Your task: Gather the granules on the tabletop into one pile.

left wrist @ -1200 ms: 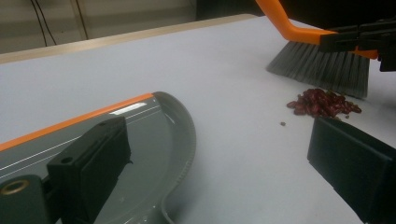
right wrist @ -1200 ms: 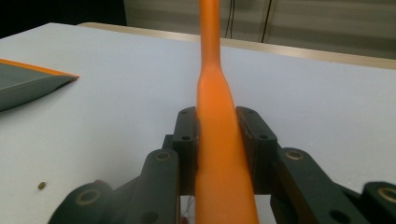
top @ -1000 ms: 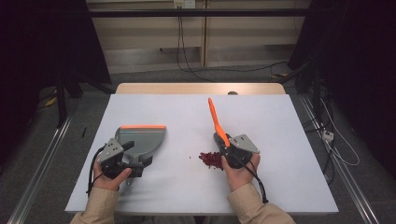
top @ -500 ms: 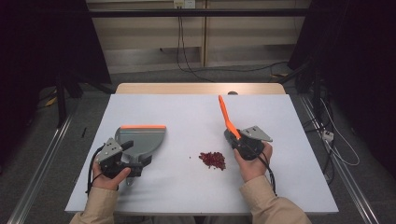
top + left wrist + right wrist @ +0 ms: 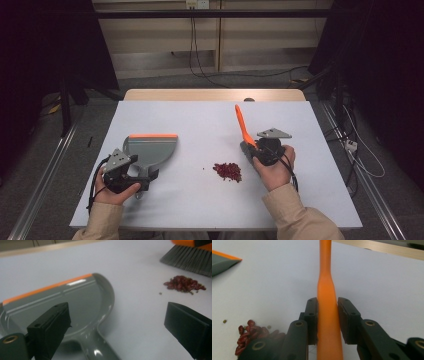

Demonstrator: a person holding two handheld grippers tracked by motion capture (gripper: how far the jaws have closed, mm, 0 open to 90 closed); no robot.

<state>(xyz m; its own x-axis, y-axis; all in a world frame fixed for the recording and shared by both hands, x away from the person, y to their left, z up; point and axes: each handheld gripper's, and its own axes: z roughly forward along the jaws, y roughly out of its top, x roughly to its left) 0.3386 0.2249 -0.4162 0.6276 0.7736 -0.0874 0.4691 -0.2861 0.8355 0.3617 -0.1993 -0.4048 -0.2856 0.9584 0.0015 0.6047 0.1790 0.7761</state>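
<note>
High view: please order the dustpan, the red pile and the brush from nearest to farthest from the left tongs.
1. Dustpan: right by the left tongs, its handle at them.
2. Red pile: mid-table, to their right.
3. Brush: farthest right, gripped by the right tongs.

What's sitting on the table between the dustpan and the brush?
In the high view, a small pile of red bits lies on the table between the dustpan and the brush. The left gripper view shows it below the bristles.
</note>
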